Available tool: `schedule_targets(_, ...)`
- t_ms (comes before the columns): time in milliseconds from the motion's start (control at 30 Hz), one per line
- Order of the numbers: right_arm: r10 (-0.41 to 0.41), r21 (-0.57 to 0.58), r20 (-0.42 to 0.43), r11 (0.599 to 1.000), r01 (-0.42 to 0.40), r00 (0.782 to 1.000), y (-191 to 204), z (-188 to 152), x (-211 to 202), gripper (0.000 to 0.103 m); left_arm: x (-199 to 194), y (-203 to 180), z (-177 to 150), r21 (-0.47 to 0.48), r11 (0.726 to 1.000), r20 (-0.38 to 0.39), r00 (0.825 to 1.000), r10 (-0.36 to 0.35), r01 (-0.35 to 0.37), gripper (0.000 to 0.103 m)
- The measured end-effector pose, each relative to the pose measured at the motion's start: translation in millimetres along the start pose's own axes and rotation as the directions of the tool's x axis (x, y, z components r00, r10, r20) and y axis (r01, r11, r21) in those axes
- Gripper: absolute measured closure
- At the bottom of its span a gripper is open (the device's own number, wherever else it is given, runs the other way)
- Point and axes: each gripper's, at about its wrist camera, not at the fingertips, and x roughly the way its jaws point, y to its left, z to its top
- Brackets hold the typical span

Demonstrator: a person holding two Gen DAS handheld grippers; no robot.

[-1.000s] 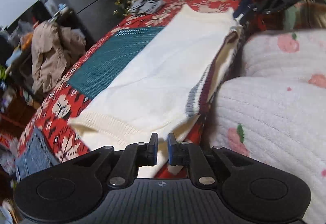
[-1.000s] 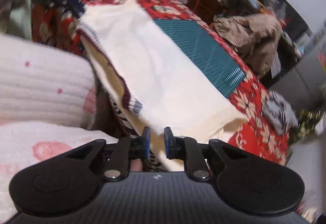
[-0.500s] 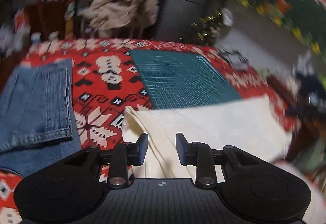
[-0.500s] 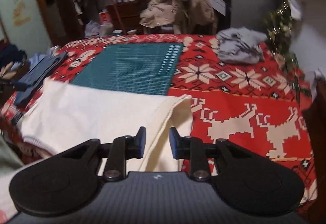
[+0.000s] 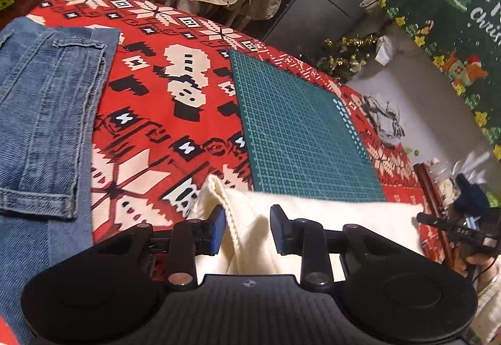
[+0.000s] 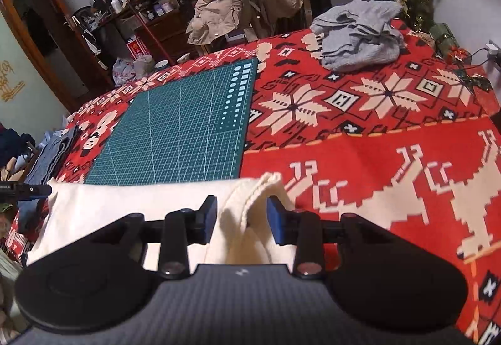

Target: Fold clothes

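Both my claws stand apart: my left claw [image 5: 247, 227] and right claw [image 6: 241, 219] each straddle a corner of the cream sweater [image 6: 141, 204], which lies folded along the surface's near edge, overlapping the green cutting mat [image 5: 297, 125].

My cream knit sweater [image 5: 328, 219] lies folded flat along the near edge of the bench, its far edge overlapping the near strip of the green mat. At each end its ribbed corner [image 6: 266, 188] bunches into soft upright folds. It looks plain cream, finely knitted.
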Motion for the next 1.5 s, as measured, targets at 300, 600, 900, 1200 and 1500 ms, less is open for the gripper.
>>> schedule_targets(300, -0.039, 0.026, 0.019, 0.999, 0.039, 0.999, -3, 5, 14, 0.095, 12, 4, 5, 0.013, 0.998, 0.022, 0.998, 0.055, -0.055, 0.099)
schedule_targets(600, -0.121, -0.047, 0.106, 0.991, 0.127, 0.987, 5, 8, 11, 0.1, 13, -3, 14, 0.128, 0.985, 0.097, 0.99, 0.106, -0.118, 0.099)
schedule_targets(900, -0.16, -0.052, 0.085, 0.985, 0.164, 0.984, 2, 4, 17, 0.083, 12, -11, 8, 0.17, 0.973, 0.09, 0.985, 0.145, -0.159, 0.067)
schedule_targets(1200, -0.165, -0.203, 0.155, 0.96, 0.195, 0.974, 47, -16, -41, 0.075, -23, -54, -26, 0.25, 0.963, 0.165, 0.984, 0.064, -0.104, 0.073)
schedule_targets(1500, -0.145, -0.246, 0.066, 0.956, 0.156, 0.987, 104, -57, -19, 0.077, 35, -90, -62, 0.246, 0.966, 0.087, 0.995, 0.055, -0.075, 0.096)
